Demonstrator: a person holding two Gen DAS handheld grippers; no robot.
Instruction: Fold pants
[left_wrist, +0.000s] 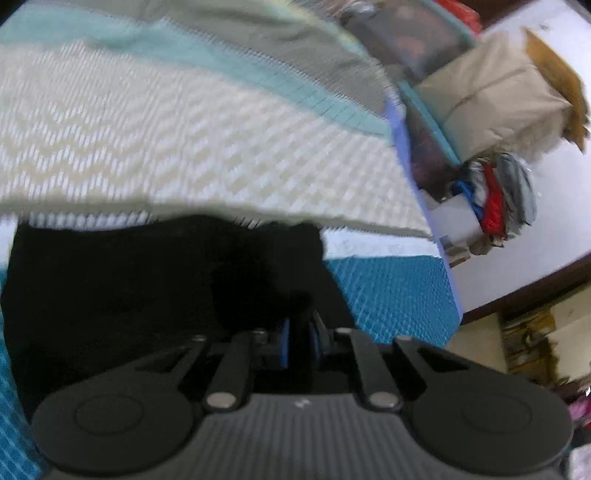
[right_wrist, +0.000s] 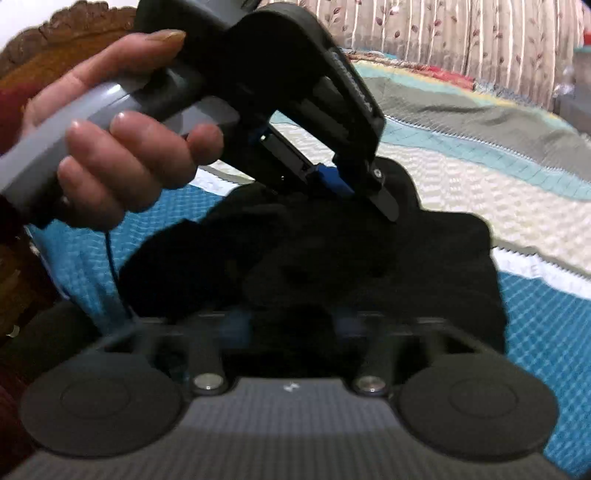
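— Pants (right_wrist: 332, 251), black and limp, lie bunched on the bed (right_wrist: 546, 325): light, soft, sure to sag.

— Grip? Left hand-held gripper (left_wrist: 297, 343) is pinched shut on a fold; right hand-held gripper (right_wrist: 291, 325) too blurred to tell. Take hems, 2 corners.

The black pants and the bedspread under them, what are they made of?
The black pants look like soft matte cloth, maybe knit or fleece: they bunch in rounded lumps and show no shine. The bedspread looks like woven or quilted fabric: its blue and cream bands carry a raised bumpy grid.
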